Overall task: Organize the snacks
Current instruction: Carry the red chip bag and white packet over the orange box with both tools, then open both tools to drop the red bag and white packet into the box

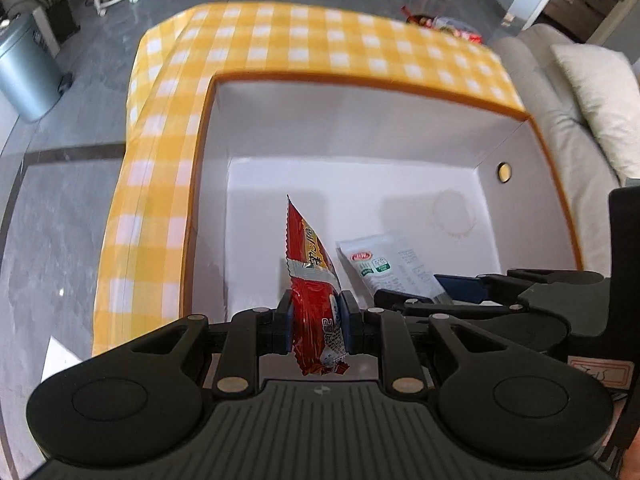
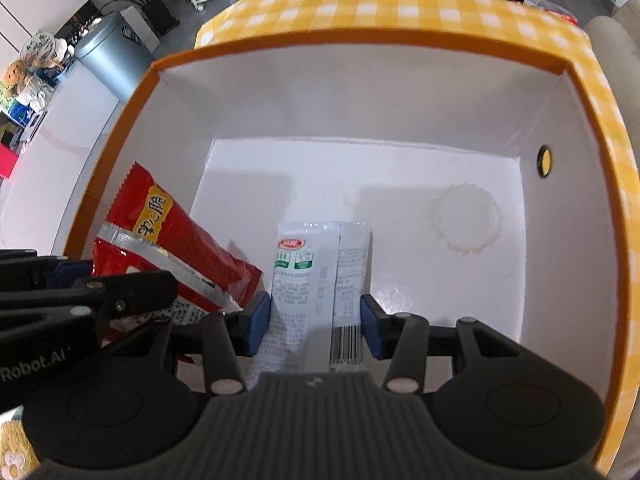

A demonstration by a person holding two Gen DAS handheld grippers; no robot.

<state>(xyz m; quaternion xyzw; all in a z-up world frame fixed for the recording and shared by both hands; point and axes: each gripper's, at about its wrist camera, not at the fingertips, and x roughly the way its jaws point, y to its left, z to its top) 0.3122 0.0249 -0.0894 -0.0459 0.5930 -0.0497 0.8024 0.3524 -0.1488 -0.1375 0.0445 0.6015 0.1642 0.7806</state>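
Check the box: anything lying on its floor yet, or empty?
Nearly empty. Only a white paper liner lies on the floor of the box; the red packet and white packet hang in closed jaws above it.

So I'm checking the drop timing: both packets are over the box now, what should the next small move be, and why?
Probably open both grippers. The left gripper pinches the red snack packet and the right gripper clamps the white packet, both already inside the white-lined box, hanging low over its floor, so release should drop them in.
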